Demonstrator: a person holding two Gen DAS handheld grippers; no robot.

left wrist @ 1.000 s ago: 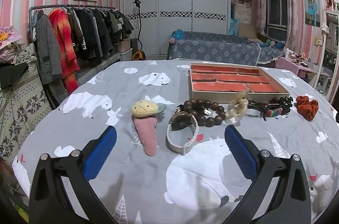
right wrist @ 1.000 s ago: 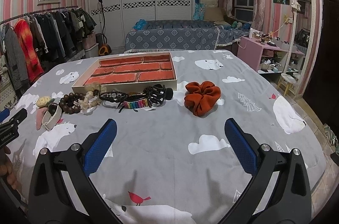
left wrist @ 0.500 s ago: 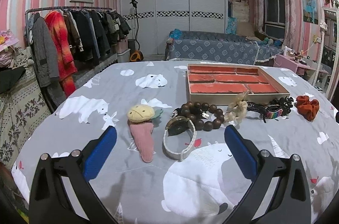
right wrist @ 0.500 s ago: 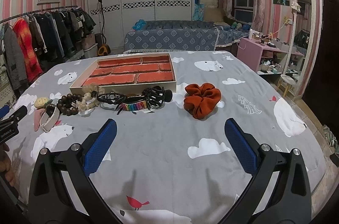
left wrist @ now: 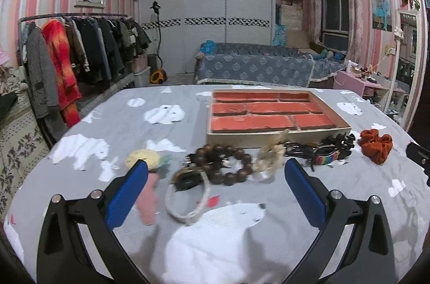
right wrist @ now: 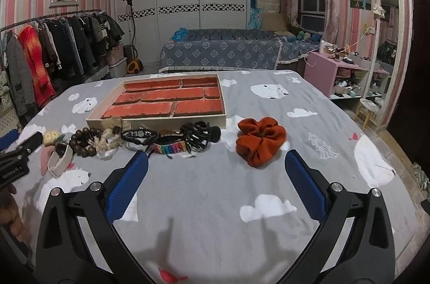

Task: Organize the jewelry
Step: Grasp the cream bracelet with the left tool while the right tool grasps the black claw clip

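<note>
A shallow tray (left wrist: 276, 139) (right wrist: 158, 121) with a red brick-pattern lining lies on the grey bedspread. In front of it runs a row of pieces: a pink and yellow plush hair clip (left wrist: 146, 191), a white-strap watch (left wrist: 188, 192), a brown bead bracelet (left wrist: 224, 163) (right wrist: 83, 141), a cream scrunchie (left wrist: 270, 153), a rainbow bracelet (right wrist: 168, 148), a black claw clip (right wrist: 200, 137) and an orange scrunchie (right wrist: 259, 140) (left wrist: 376, 145). My left gripper (left wrist: 215, 192) hangs open just above the watch. My right gripper (right wrist: 215, 183) stands open, short of the orange scrunchie.
The grey bedspread (right wrist: 215, 203) with white bears and clouds covers a wide surface. A clothes rack (left wrist: 75, 55) stands at the left, a blue sofa (right wrist: 223, 52) behind, and a pink side table (right wrist: 338, 74) at the right. A hand (right wrist: 10, 206) shows at the left edge.
My left gripper has moved forward and lower towards the watch and bead bracelet. My right gripper has crept forward towards the row of pieces. Both have stayed open.
</note>
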